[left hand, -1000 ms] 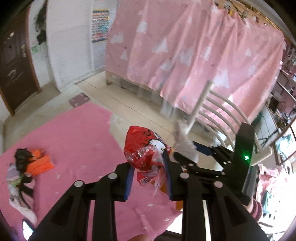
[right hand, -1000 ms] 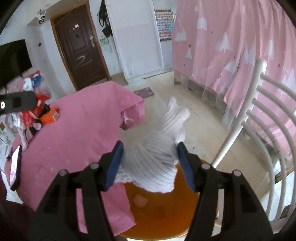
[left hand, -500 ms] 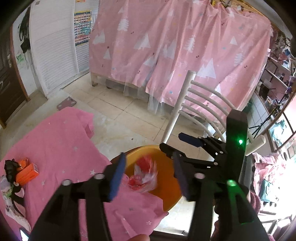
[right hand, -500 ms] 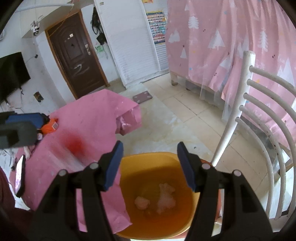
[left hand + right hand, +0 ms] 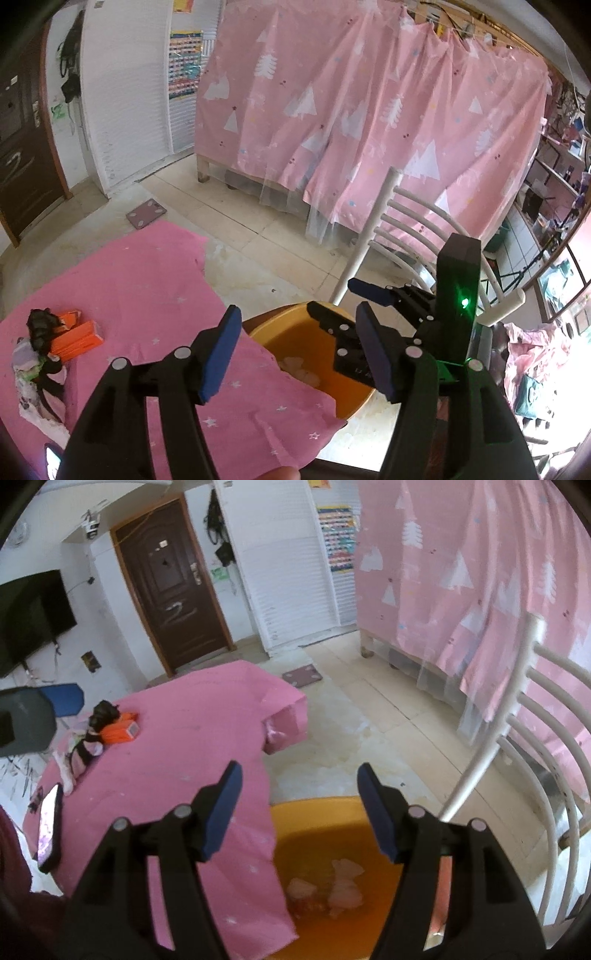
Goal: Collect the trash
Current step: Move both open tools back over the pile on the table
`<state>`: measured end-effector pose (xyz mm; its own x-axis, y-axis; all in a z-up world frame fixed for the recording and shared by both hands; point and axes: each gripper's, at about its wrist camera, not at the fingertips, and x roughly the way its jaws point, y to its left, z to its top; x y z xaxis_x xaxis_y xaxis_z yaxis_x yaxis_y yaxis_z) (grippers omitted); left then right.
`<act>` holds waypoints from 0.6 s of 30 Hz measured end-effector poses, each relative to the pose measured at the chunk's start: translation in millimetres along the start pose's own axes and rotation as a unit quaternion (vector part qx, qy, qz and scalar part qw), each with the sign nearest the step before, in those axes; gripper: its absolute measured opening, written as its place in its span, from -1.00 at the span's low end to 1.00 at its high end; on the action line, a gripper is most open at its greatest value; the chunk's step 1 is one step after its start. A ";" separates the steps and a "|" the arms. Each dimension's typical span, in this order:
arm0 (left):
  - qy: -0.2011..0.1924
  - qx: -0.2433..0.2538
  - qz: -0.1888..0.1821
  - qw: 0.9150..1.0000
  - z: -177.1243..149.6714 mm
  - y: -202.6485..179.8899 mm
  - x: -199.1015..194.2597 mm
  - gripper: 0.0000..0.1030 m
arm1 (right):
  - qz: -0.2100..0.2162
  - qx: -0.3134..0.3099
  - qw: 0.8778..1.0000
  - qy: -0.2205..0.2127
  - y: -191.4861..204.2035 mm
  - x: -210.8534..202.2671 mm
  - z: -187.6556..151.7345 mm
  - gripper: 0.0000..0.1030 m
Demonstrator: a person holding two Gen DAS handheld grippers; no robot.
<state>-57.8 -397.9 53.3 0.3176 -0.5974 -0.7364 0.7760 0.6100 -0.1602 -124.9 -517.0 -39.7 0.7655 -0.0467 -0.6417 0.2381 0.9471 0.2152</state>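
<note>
Trash is landing in the orange basin; a pile is still waiting on the worktop.

In the left wrist view, the left gripper [image 5: 295, 354] is hovering with its fingers spread and nothing between them; they have just been opening. Beyond them the orange basin [image 5: 351, 398] is sitting at lower centre, pale scraps [image 5: 299, 373] lying inside, and the right gripper [image 5: 354, 299] is reaching in from the right, also empty. An orange packet [image 5: 75, 336] and crumpled clutter [image 5: 33, 362] are remaining at the left edge on the pink-covered worktop [image 5: 147, 280]. In the right wrist view, the right gripper [image 5: 299, 808] is holding its fingers apart over the basin [image 5: 317, 812], where the dropped trash [image 5: 332, 890] is resting at the bottom. The leftover pile [image 5: 99, 731] is lying at mid left, so I judge the job partly done.
</note>
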 end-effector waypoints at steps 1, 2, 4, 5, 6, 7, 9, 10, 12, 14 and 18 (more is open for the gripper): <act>-0.004 -0.003 0.001 1.000 -0.1 3.6 -3.4 0.11 | 0.004 -0.004 1.000 -0.001 6.8 1.4 2.5 0.22; -0.006 -0.006 0.003 1.000 -0.1 6.9 -6.4 0.11 | 0.008 -0.008 1.000 -0.002 13.1 2.7 4.9 0.22; -0.013 -0.013 0.007 1.000 -1.6 15.8 -14.9 0.11 | 0.015 -0.019 1.000 -0.002 27.3 5.6 9.6 0.22; -0.016 -0.017 0.010 1.000 -2.4 21.4 -19.8 0.12 | 0.019 -0.024 1.000 -0.001 33.8 6.9 11.6 0.22; -0.021 -0.023 0.015 0.999 -3.6 29.3 -25.8 0.12 | 0.023 -0.029 0.999 -0.001 40.2 8.3 14.7 0.22; -0.024 -0.027 0.019 0.999 -3.7 34.6 -28.9 0.12 | 0.028 -0.035 0.999 0.000 48.2 10.2 17.1 0.22; -0.032 -0.037 0.029 0.998 -6.5 49.8 -39.2 0.12 | 0.035 -0.045 0.998 0.000 63.5 12.7 19.8 0.22; -0.036 -0.045 0.038 0.998 -8.3 60.2 -45.1 0.12 | 0.040 -0.048 0.998 0.001 70.9 14.8 21.8 0.22; -0.042 -0.057 0.055 0.996 -11.5 78.9 -54.6 0.13 | 0.047 -0.057 0.997 0.004 84.7 19.6 25.1 0.22; -0.047 -0.072 0.081 0.993 -13.9 100.8 -64.0 0.14 | 0.052 -0.063 0.997 0.007 95.7 23.6 26.9 0.22; -0.047 -0.109 0.116 0.986 -20.3 146.2 -78.9 0.16 | 0.059 -0.077 0.995 0.014 119.9 33.2 31.3 0.22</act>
<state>19.5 -251.0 74.7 0.5306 -0.4675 -0.7071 0.5431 0.8279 -0.1399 -52.2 -414.9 -12.2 0.7648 0.0743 -0.6399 0.0524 0.9829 0.1768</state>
